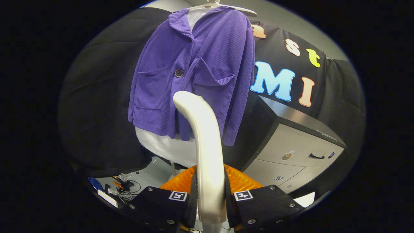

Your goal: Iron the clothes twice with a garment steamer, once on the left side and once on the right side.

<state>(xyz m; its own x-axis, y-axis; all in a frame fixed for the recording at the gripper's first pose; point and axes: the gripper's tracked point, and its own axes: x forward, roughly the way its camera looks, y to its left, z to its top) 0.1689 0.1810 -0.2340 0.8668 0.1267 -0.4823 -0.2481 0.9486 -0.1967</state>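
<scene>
A purple corduroy jacket (197, 74) hangs on a white hanger (223, 5) over a white garment (168, 147), ahead of the fingers. The garment steamer's cream handle (203, 142) rises from between the fingers and curves toward the jacket's lower front. Its orange body (239, 183) shows behind the handle, just above the fingers. My gripper (210, 202) is shut on the handle, with both fingers pressed against its sides. The steamer's head is hidden from me.
A grey cabinet (300, 149) with drawers and a black handle stands to the right of the jacket. Cables and small items (124, 187) lie on the pale floor below the jacket's left side. Black cloth covers the wall behind.
</scene>
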